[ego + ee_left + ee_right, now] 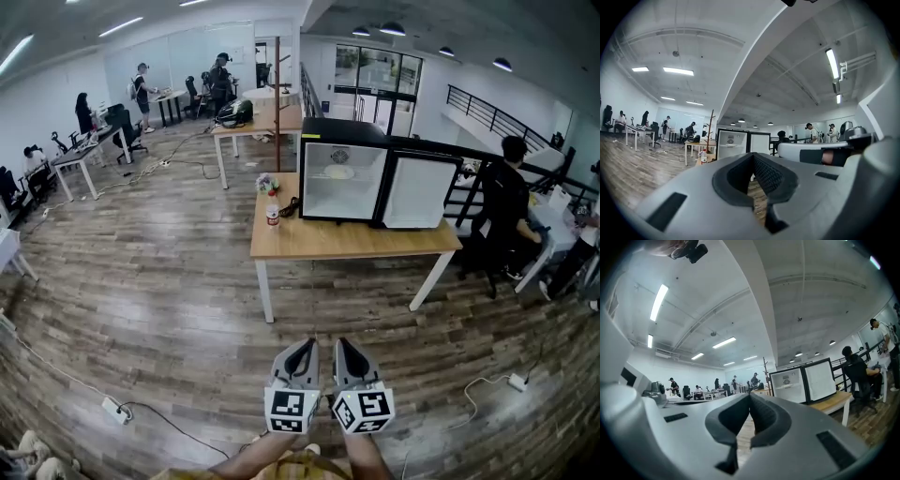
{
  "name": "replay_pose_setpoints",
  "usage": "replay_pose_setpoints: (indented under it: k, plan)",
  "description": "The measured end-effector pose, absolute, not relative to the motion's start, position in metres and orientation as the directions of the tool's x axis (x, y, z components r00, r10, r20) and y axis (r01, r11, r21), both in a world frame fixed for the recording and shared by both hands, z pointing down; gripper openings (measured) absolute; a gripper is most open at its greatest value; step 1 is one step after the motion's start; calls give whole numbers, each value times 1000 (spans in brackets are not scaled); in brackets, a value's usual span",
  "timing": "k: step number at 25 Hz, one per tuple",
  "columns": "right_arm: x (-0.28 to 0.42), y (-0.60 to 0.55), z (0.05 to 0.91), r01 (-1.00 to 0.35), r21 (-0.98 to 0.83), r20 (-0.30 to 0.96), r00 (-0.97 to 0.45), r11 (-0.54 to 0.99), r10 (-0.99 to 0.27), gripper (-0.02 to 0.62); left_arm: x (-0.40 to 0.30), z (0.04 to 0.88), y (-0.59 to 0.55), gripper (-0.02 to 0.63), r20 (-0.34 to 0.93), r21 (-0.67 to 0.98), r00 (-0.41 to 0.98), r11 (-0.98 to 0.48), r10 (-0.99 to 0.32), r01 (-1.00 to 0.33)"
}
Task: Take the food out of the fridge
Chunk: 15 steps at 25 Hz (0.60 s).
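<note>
Left gripper [303, 349] and right gripper [348, 349] are hanging side by side, both clenched and empty. Probably pre-approach, well short of tabletop [347, 240]. Fridge [342, 132] is standing open, food [337, 172] sitting on its shelf.

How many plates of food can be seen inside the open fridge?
1. A pale plate sits in the upper half of the fridge, whose door stands open to the right. From this far, smaller items could go unseen.
</note>
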State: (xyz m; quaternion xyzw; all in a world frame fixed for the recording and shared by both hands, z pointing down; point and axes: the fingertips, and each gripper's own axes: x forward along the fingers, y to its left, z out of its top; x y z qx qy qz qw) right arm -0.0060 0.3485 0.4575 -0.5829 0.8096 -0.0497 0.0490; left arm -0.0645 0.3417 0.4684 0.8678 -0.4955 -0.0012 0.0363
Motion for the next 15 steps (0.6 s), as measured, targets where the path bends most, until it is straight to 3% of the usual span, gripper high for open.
replay_pose_setpoints:
  k: [15]
  plan:
    - [29,291,480,-934,-155,-6,-325,322,-946,8,-34,491,283,8,51,60,481,-479,-875,-876]
